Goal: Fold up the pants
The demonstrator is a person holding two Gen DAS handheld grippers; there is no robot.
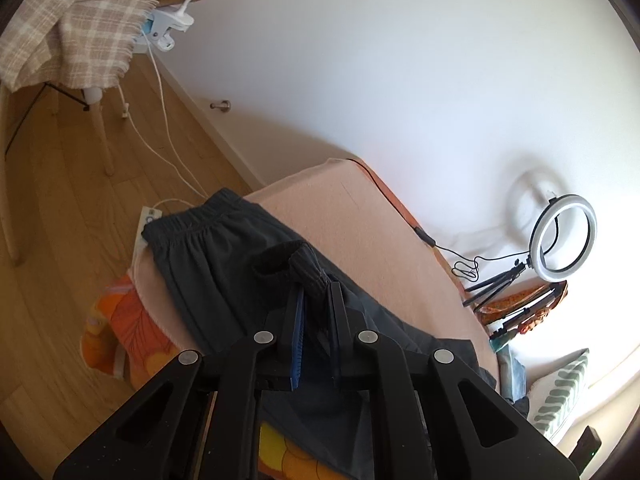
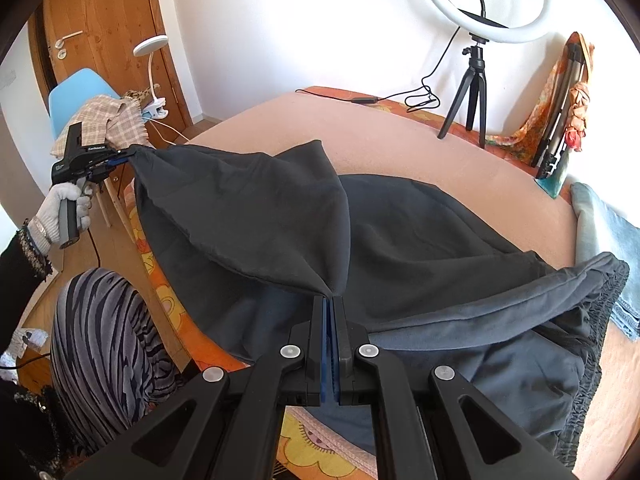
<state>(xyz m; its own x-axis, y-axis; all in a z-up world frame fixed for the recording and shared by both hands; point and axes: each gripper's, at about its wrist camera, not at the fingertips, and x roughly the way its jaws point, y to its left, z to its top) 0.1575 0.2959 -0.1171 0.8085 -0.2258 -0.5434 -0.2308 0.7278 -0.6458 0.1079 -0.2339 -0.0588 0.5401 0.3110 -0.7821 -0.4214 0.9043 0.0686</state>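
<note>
Both tools clenched on pants (image 2: 400, 240): left tool (image 2: 130, 152) lifts cuff, right tool (image 2: 330, 300) pinches leg fold; waistband lies rightward.

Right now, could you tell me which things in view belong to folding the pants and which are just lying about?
Part of the job:
- dark pants
- left gripper, shut on the pants' cuff
- right gripper, shut on the pants
- pink cloth underneath

Lying about:
- ring light on its tripod
- plaid blanket on the chair
- clip lamp
- folded jeans
</note>
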